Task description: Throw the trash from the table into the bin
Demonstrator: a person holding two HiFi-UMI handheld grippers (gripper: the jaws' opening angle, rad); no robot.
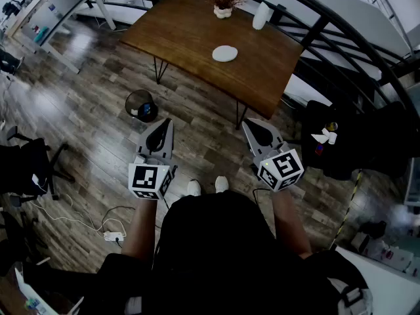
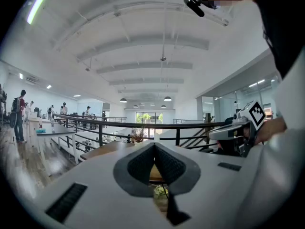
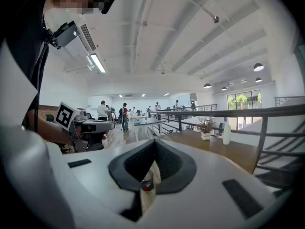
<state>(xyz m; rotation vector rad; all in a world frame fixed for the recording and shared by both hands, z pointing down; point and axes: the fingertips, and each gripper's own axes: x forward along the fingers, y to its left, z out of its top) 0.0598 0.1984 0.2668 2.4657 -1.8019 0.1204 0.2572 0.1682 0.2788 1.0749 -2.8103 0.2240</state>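
A white crumpled piece of trash (image 1: 225, 53) lies near the middle of the brown wooden table (image 1: 190, 38). The round wire bin (image 1: 141, 105) stands on the floor by the table's near left corner and has some things inside. My left gripper (image 1: 165, 125) and right gripper (image 1: 251, 126) hover side by side over the floor, short of the table, pointing toward it. Both are shut with nothing between the jaws. In the right gripper view the right gripper (image 3: 155, 144) points at the table (image 3: 224, 151), and the bin (image 3: 147, 182) shows through the gap under its pads.
A potted dry plant (image 1: 224, 2) and a white bottle (image 1: 262, 15) stand at the table's far edge. A black railing (image 1: 328, 25) curves behind the table. A dark chair with items (image 1: 341, 136) is at right, an office chair (image 1: 26, 166) at left, and a cable with a power strip (image 1: 113, 235) on the floor.
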